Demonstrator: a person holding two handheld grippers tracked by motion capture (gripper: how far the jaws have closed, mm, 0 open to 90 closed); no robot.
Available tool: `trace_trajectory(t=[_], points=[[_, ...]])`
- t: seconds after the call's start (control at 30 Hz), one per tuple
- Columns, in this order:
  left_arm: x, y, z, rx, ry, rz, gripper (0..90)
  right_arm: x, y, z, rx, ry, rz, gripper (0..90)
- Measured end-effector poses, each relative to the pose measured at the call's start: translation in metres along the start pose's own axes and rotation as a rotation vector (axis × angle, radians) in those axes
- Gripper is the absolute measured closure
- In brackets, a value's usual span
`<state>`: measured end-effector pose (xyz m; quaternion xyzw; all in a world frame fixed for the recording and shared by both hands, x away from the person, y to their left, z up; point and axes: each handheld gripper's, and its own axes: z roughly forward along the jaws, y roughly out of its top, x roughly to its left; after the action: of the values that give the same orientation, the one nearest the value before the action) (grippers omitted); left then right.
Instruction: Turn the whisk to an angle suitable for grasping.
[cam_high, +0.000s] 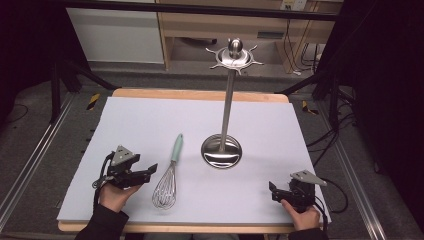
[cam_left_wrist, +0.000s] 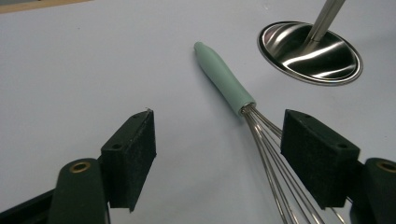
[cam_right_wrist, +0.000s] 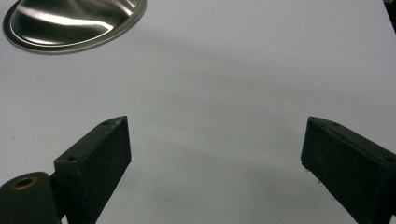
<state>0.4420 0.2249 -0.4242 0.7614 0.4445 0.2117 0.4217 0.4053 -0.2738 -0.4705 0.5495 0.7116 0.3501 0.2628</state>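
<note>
Dark room, black curtains left and right of the high view; wooden furniture and cables along the top edge. A wooden-edged table (cam_high: 200, 94) carries a pale lavender-grey mat (cam_high: 150, 120) that covers almost all of its top.

Whisk (cam_high: 169, 175) lies flat on the mat, lower centre-left of the high view. Mint-green handle (cam_high: 177, 147) points toward the top of the frame, wire head toward the bottom edge. In the left gripper view the handle (cam_left_wrist: 224, 84) runs from upper centre down to the right, and the wires pass just inside the right-hand jaw pad, apparently below it; contact cannot be told.

Steel utensil stand (cam_high: 226, 100) upright at centre: round dished base (cam_high: 221, 152) on the mat just right of the whisk handle, thin pole, hooked crown with a ball knob at the top. Whisk and base are near, not touching.

Left gripper (cam_high: 145, 173), lower left of the high view, held in a hand (cam_high: 116, 195) with a dark sleeve. Points right toward the whisk head, just beside it. Jaws spread wide, gripping nothing.

Right gripper (cam_high: 274, 191), lower right, held in a hand (cam_high: 302, 217); well apart from whisk and stand. Jaws released, wide, bare mat between them. Edge of the stand base sits in the upper left of the right gripper view.
</note>
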Motion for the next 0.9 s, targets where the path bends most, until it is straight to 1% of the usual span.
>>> trace_trajectory(t=[0.2, 0.3, 0.37, 0.43, 0.5, 0.53, 0.63, 0.67, 0.7, 0.73, 0.77, 0.83, 0.87, 0.9], points=[[-0.003, 0.005, 0.004, 0.015, -0.003, 0.014, 28.6, 0.000, 0.000, 0.001, 0.010, 0.002, -0.008, 8.8], [-0.005, 0.012, 0.008, 0.021, 0.000, 0.023, 31.0, 0.001, 0.000, 0.001, 0.012, 0.001, -0.010, 8.8], [-0.006, 0.013, 0.009, 0.021, 0.003, 0.028, 31.6, 0.000, 0.000, 0.001, 0.010, -0.001, -0.011, 8.9], [-0.007, 0.018, 0.012, 0.025, 0.004, 0.039, 32.0, 0.000, 0.000, 0.001, 0.011, 0.001, -0.004, 8.9], [-0.009, 0.021, 0.015, 0.034, 0.009, 0.054, 33.3, -0.001, -0.001, 0.001, 0.014, 0.000, -0.007, 8.8], [-0.009, 0.023, 0.016, 0.039, 0.011, 0.058, 34.6, 0.000, -0.001, 0.001, 0.015, -0.002, 0.000, 8.8], [-0.011, 0.027, 0.022, 0.042, 0.012, 0.067, 36.6, 0.000, -0.001, 0.001, 0.015, 0.002, -0.004, 8.8], [-0.012, 0.028, 0.023, 0.051, 0.013, 0.078, 36.8, -0.001, -0.001, 0.002, 0.016, -0.001, -0.006, 8.8], [-0.012, 0.028, 0.023, 0.051, 0.013, 0.078, 37.2, -0.001, -0.001, 0.002, 0.016, -0.001, -0.006, 8.8], [-0.012, 0.030, 0.026, 0.063, 0.021, 0.092, 37.8, -0.001, -0.001, 0.002, 0.018, 0.000, -0.008, 8.8], [-0.013, 0.031, 0.028, 0.066, 0.022, 0.090, 38.3, -0.001, -0.001, 0.002, 0.018, 0.000, -0.008, 8.8], [-0.013, 0.033, 0.032, 0.086, 0.020, 0.098, 39.4, -0.001, -0.001, 0.002, 0.022, 0.003, -0.009, 8.8], [-0.014, 0.034, 0.035, 0.086, 0.019, 0.095, 40.0, 0.000, -0.001, 0.003, 0.024, 0.004, -0.008, 8.8], [-0.014, 0.035, 0.037, 0.099, 0.018, 0.102, 40.4, -0.001, -0.001, 0.003, 0.025, 0.004, -0.011, 8.8]])
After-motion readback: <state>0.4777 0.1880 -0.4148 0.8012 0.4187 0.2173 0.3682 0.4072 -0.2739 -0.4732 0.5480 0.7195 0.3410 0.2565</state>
